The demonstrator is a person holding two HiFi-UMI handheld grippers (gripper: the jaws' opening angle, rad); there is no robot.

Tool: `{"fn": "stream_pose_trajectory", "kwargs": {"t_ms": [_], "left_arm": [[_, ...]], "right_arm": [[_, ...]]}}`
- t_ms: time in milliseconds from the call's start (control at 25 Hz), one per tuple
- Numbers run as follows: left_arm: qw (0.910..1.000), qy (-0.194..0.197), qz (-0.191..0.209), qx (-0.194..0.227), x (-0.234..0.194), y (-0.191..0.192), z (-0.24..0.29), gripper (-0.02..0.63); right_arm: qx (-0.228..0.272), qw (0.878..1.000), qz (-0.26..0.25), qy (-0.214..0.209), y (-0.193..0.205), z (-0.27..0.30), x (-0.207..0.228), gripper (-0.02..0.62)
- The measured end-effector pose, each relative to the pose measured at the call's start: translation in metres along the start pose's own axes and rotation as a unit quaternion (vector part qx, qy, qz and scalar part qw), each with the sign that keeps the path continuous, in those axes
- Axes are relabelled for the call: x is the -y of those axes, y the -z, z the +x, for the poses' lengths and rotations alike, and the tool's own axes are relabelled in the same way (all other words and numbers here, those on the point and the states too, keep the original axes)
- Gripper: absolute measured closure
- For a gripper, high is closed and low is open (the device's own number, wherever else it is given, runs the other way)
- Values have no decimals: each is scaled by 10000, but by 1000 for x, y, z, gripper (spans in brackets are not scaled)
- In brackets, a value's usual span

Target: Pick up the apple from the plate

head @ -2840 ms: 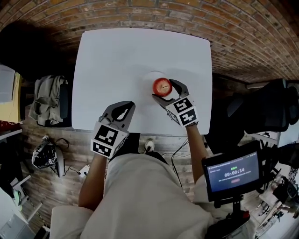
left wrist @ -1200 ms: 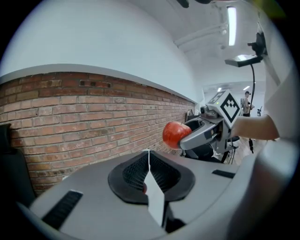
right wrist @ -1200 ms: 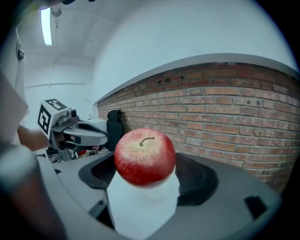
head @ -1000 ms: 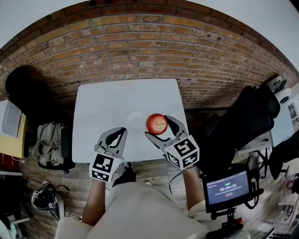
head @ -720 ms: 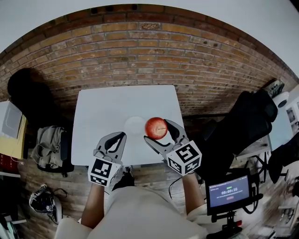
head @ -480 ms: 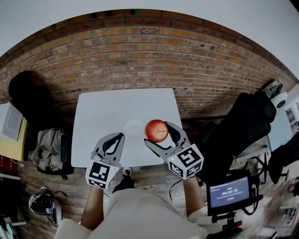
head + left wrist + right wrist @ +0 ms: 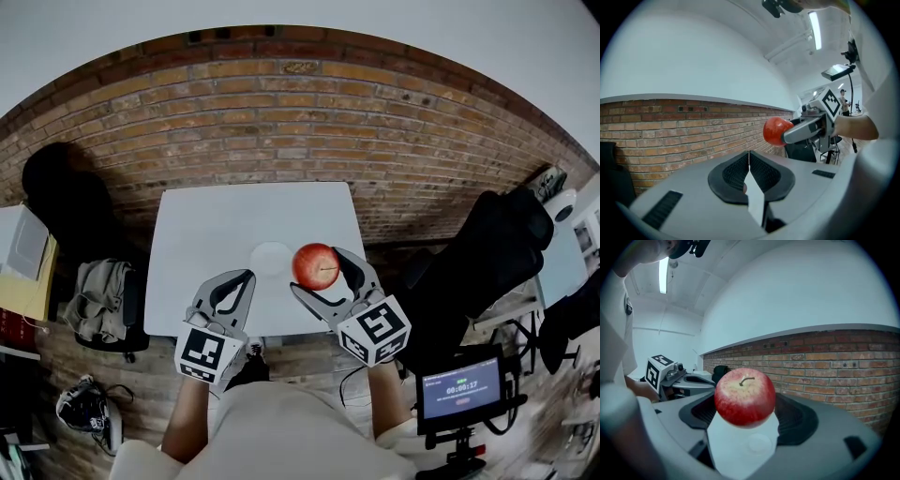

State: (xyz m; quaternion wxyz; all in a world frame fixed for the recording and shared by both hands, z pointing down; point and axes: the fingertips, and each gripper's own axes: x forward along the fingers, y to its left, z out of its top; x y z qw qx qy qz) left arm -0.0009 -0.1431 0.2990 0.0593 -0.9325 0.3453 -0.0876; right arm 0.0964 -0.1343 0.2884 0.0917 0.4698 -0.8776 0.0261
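A red apple (image 7: 316, 266) is held up in the air by my right gripper (image 7: 320, 274), whose jaws are shut on its sides. In the right gripper view the apple (image 7: 745, 397) fills the gap, stem up, with the small white plate (image 7: 758, 444) far below it. The bare plate (image 7: 271, 257) lies on the white table (image 7: 206, 234), left of the apple. My left gripper (image 7: 243, 281) hovers over the table's near edge with its jaws shut and nothing in them. The left gripper view shows the jaw tips (image 7: 749, 154) meeting and the apple (image 7: 776, 131) off to the right.
A brick wall (image 7: 281, 112) runs behind the table. A black chair (image 7: 487, 253) stands at the right and a monitor with a timer (image 7: 459, 389) at the lower right. Clothes on a chair (image 7: 98, 295) and a helmet (image 7: 84, 408) lie at the left.
Over 2.8 s my right gripper has carried the apple up off the plate. In the last second the apple has stayed raised, and the left gripper has barely moved.
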Motion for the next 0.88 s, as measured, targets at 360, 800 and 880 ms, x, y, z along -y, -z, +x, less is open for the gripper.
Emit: {"fn": "stream_pose_trajectory", "kwargs": {"t_ms": [360,800,880], "left_arm": [[10000,-45,-55,-39,2,1,-3,598],[10000,-23,-61,-31,4,3,1,598],[10000,-27,-57,-28,5,3,2,598]], "right_arm": [[100,9999,66,-115,-7,-4,-5,209],[80,9999,63,-100,-3,-5,-2,209],[73,9999,48,-98,-2,-5,-1,209]]}}
